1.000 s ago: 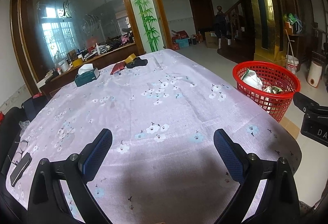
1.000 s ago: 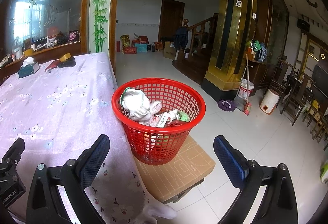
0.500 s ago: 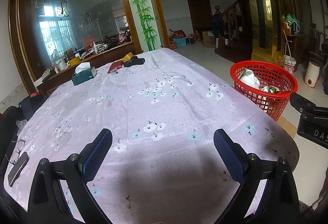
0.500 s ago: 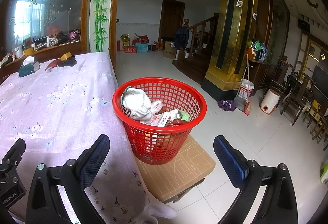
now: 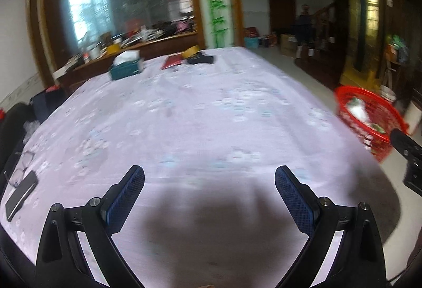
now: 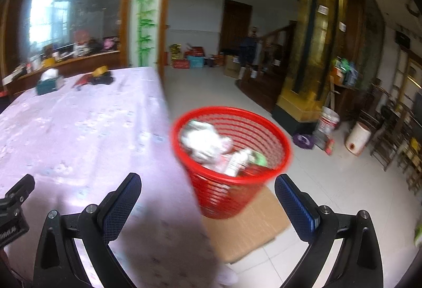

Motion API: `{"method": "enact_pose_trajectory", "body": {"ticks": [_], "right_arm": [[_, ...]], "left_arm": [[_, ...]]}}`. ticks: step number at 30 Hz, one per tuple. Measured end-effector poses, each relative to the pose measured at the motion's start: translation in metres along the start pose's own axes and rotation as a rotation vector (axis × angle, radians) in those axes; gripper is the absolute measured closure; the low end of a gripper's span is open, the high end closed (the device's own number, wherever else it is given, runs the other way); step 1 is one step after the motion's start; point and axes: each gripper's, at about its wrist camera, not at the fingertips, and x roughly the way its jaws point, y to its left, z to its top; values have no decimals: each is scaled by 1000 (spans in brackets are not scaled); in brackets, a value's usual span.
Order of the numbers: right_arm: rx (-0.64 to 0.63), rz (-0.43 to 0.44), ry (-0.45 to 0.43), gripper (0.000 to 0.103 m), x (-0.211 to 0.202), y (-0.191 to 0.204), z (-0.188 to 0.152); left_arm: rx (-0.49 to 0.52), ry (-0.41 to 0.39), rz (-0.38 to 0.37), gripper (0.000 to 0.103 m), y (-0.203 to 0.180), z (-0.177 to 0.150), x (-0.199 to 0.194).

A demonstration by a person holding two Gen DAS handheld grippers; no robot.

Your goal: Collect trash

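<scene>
Now both wide apart and holding nothing: left claw [image 5: 209,181] over the flowery tablecloth [image 5: 184,116], right claw [image 6: 207,189] just before the red basket [image 6: 232,190] full of trash [image 6: 211,145].

A large table [image 5: 211,114] carries a pale lilac cloth printed with small flowers. At its far end lie a teal tissue box [image 5: 126,68] with white tissue sticking up, a red flat item [image 5: 172,62], a yellow piece [image 5: 192,51] and a dark object [image 5: 200,59] just beside it; blur makes these hard to identify. Near the left edge rest a pair of glasses [image 5: 22,164] and a dark flat device [image 5: 20,195]. Beside the table's right edge, on the tiled floor [image 6: 343,182], a flat brown cardboard box [image 6: 248,230] bears a red mesh basket [image 6: 211,195] with crumpled trash [image 6: 208,143] inside.
</scene>
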Motion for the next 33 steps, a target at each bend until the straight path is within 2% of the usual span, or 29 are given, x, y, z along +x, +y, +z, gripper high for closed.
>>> {"method": "enact_pose_trajectory", "body": {"ticks": [3, 7, 11, 15, 18, 22, 33], "right_arm": [[-53, 127, 44, 1, 11, 37, 14], [-114, 291, 149, 1, 38, 96, 27], [-186, 354, 230, 1, 68, 161, 30], [-218, 387, 336, 1, 98, 209, 24], [-231, 377, 361, 1, 111, 229, 20], [-213, 366, 395, 0, 125, 243, 21], [-241, 365, 395, 0, 127, 253, 25]], "left_arm": [[-52, 72, 55, 5, 40, 4, 19], [-141, 190, 52, 5, 99, 2, 50], [-198, 264, 46, 5, 144, -8, 73], [-199, 318, 83, 5, 171, -14, 89], [-221, 357, 46, 5, 185, -18, 99], [-224, 369, 27, 5, 194, -15, 105], [-208, 354, 15, 0, 195, -13, 108]]}}
